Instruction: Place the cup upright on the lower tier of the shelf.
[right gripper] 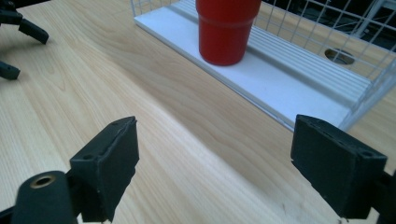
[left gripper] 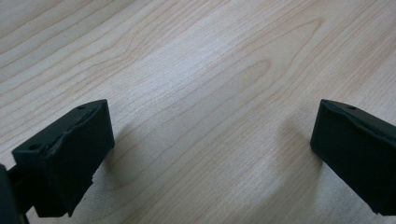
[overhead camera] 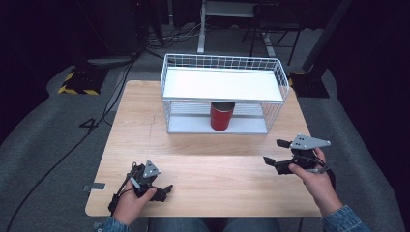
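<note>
Pale wood grain covers the worktop (overhead camera: 203, 169), which carries a white wire rack (overhead camera: 223, 92) toward its far side. The rack has a flat white upper shelf (overhead camera: 222, 84) and a white base tray (overhead camera: 193, 124) below it. A red cylindrical cup (overhead camera: 222, 116) stands upright on the base tray, under the upper shelf, roughly at the rack's middle. In the right tool's own view the cup (right gripper: 226, 29) sits on the white tray ahead of the jaws, with wire mesh behind it.

The left tool (overhead camera: 162, 192) rests low near the front left corner of the worktop, held by the person's left hand (overhead camera: 133, 203). Its own view shows its two black jaws spread wide apart over bare wood, with nothing between them.

The right tool (overhead camera: 273, 152) is held by the right hand (overhead camera: 316, 176) near the worktop's right edge, pointing leftward, well apart from the rack. Its jaws also stand wide apart and empty. A grey three-cornered plate (overhead camera: 309, 141) sits on top of it. Denim sleeves (overhead camera: 345, 220) show at the bottom edge.
</note>
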